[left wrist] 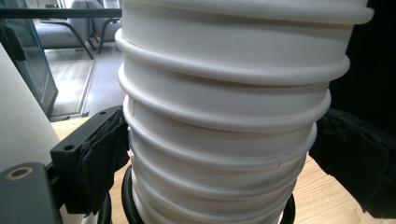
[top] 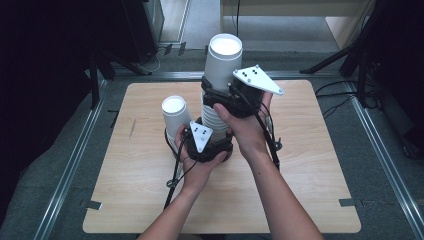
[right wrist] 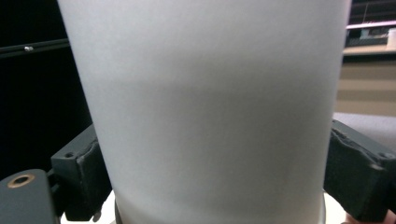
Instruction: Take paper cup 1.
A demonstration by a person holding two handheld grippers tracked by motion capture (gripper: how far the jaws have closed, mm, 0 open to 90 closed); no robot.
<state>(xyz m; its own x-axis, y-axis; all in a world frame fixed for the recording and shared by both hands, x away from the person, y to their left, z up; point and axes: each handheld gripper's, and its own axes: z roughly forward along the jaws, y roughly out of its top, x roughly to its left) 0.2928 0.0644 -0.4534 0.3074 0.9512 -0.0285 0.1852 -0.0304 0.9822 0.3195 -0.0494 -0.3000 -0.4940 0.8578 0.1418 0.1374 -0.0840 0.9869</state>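
Cups of plain white paper make up a tall stack (top: pixel 214 116) standing near the middle of the desk (top: pixel 310 165), its rolled rims ringed one above the other like ribs. In the left gripper view the stack (left wrist: pixel 224 130) shows a smooth matte skin, with each rim casting a thin shadow on the cup below. The left tool (top: pixel 212 145) grips it low down, its padded jaws pressed against either side of the lower cups.

Higher up, the top cup (top: pixel 223 62) sits upside down, its flat white base facing up and tilted slightly to the right. The right tool (top: pixel 227 96) has its jaws closed on the smooth wall of this cup (right wrist: pixel 205 116), one pad touching each side.

Just left of the stack stands a single cup (top: pixel 176 115), also upside down and white, close beside the left hand (top: pixel 200 167). The right hand (top: pixel 247 127) reaches over from the right. The desk is pale wood with rounded corners.
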